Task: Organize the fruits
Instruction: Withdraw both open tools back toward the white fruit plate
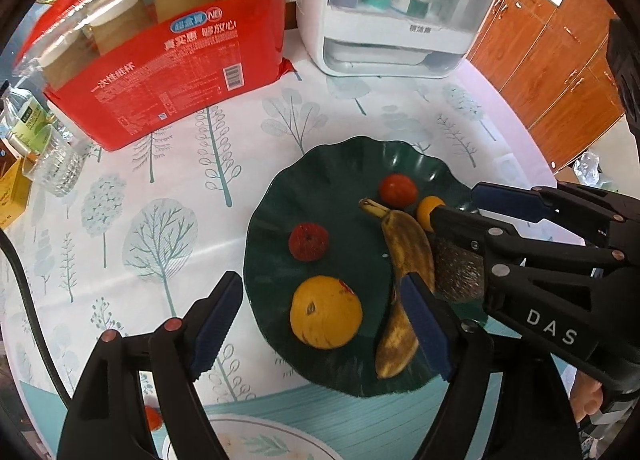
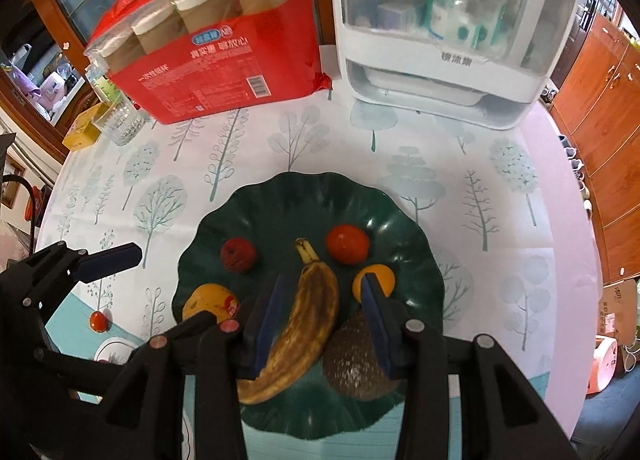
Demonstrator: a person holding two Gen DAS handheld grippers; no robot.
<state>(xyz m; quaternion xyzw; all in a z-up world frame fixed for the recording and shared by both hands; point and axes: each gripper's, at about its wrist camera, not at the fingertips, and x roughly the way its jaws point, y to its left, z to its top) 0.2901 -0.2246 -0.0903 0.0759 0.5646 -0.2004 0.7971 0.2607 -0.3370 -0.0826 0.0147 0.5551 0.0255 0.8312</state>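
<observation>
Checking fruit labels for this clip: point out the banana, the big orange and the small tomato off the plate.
banana [image 2: 310, 312], right wrist view, middle of its peel.
big orange [image 1: 326, 312], left wrist view, centre of its skin.
small tomato [image 2: 98, 321], right wrist view, its top.

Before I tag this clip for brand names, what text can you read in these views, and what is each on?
"DAS": white letters on the right gripper's black body.
"一次性纸杯": white characters on the red paper-cup pack.
"够放心": on the same pack's front; the blue logo, fine print and barcode digits are too small to read.
Grey characters on the white cabinet: too blurred to read.
</observation>
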